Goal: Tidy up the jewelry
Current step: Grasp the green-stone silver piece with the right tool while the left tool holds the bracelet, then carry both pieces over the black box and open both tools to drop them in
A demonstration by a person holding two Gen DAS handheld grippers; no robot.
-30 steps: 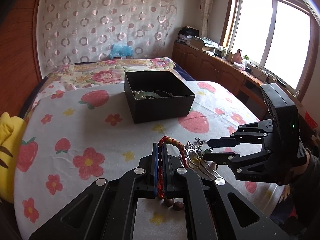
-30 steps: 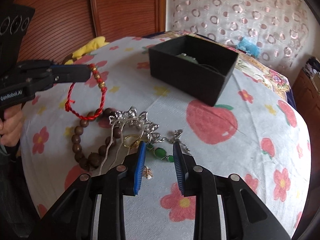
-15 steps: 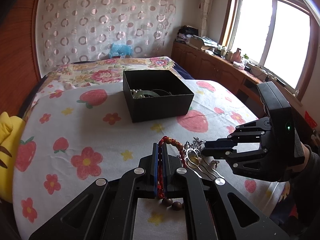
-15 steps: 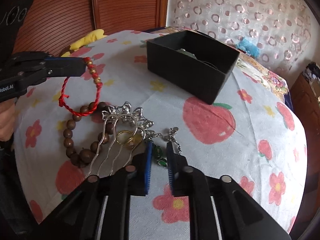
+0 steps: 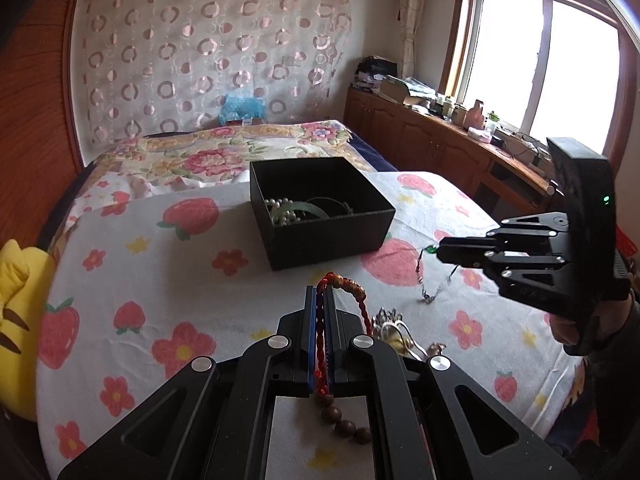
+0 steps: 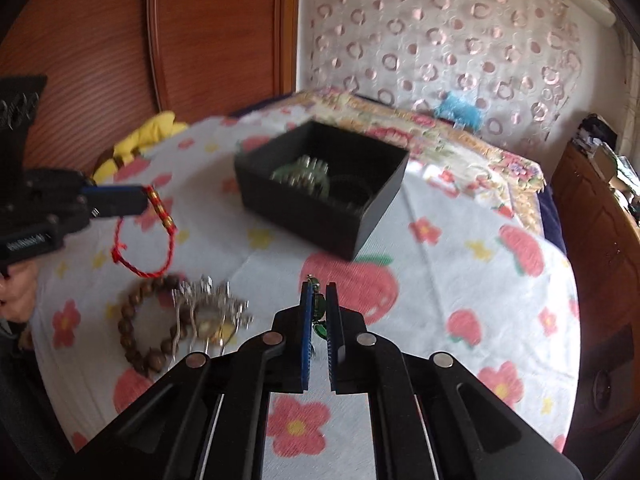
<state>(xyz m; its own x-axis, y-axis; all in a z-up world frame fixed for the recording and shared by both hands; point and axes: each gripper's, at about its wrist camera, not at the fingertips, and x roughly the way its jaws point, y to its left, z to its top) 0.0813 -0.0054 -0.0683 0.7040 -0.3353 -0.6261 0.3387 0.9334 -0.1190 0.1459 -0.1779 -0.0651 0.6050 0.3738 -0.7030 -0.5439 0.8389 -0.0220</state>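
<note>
My left gripper (image 5: 320,296) is shut on a red braided cord bracelet (image 5: 352,292) with gold beads, held above the cloth; the same red bracelet (image 6: 160,232) hangs from it in the right wrist view. My right gripper (image 6: 318,292) is shut on a green-bead chain bracelet (image 6: 319,308), lifted off the cloth; its silver chain (image 5: 430,280) dangles below the fingertips. The black open box (image 5: 320,208) holds pearls and a green bangle. A brown wooden bead bracelet (image 6: 140,328) and a silver hair comb (image 6: 208,308) lie on the cloth near me.
The round table wears a white cloth (image 5: 160,280) printed with strawberries and flowers. A yellow plush (image 5: 20,320) sits at its left edge. Behind it are a floral bed (image 5: 224,152), a wooden cabinet (image 5: 440,144) under the window and a wood panel (image 6: 180,40).
My right gripper shut on the green-bead chain and rose with it toward the box, pulling it away from the comb. The left gripper kept still with the red bracelet.
</note>
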